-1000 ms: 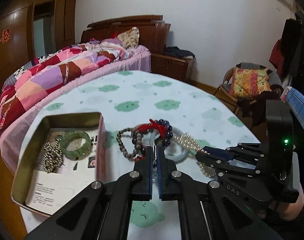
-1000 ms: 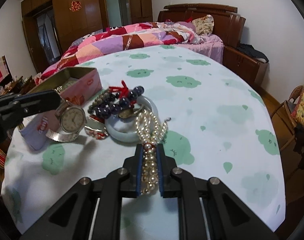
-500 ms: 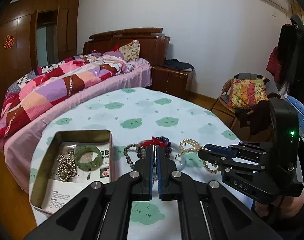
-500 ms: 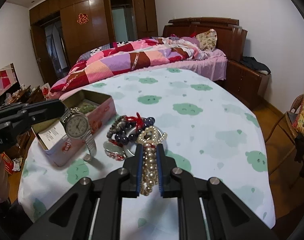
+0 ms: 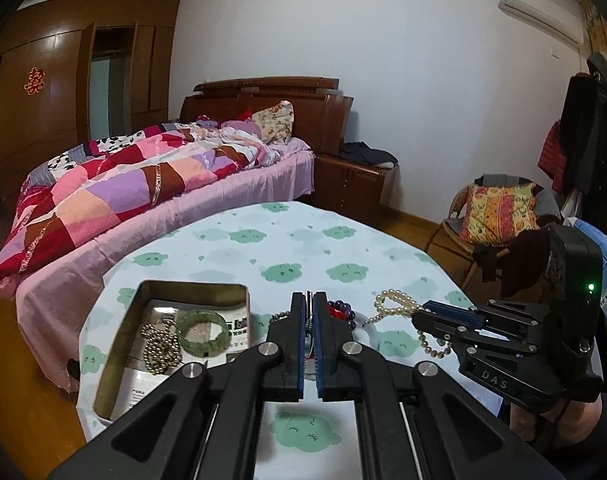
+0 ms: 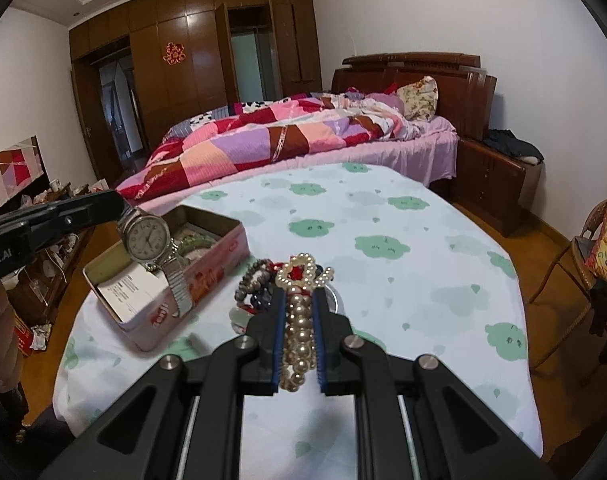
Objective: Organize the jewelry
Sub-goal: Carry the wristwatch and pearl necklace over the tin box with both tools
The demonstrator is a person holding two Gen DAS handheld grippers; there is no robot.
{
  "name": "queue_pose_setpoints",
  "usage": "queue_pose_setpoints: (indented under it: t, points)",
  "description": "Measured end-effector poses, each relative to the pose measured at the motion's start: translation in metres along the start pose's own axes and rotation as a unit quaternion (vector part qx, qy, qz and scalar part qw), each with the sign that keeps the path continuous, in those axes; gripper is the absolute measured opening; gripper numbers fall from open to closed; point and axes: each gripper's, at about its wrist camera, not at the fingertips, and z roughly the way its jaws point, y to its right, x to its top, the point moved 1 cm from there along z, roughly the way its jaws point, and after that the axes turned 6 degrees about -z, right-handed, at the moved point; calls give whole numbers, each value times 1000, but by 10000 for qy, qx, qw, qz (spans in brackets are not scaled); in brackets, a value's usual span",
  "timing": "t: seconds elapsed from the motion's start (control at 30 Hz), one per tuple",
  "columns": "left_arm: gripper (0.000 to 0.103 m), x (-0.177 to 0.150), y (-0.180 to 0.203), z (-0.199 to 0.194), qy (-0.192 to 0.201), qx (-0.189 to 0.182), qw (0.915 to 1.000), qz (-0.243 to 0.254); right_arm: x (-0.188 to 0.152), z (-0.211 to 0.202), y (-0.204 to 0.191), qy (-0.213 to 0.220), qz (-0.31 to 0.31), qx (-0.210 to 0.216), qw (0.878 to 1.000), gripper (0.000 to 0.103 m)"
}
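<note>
My left gripper is shut on the metal band of a silver wristwatch. The watch hangs from its tip above an open tin box. The right gripper is shut on a pearl strand, which is lifted off the table; its loops dangle at the tip. Inside the tin lie a green bangle and a metal ball chain. Dark and grey bead bracelets with red thread lie heaped on the cloth beside the tin, partly hidden by my fingers.
The round table has a white cloth with green cloud prints. A bed with a patchwork quilt stands just beyond it. A chair with a colourful cushion is at the right, and cluttered shelves at the left.
Both grippers have risen and drawn back from the table. The watch now hangs over the tin, and the pearl strand has come up off the bead pile.
</note>
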Motion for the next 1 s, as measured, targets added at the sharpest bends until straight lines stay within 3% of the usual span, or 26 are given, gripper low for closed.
queue_pose_setpoints:
  t: [0.63,1.0]
  points:
    - [2,19,-30,-22,310,440,9984,-179,23,-4,-24,291,-188,372,9987,15]
    - [2,14,-52,-14,140,576,9977,-323,42,8,-53,384,-466,703,9957,15]
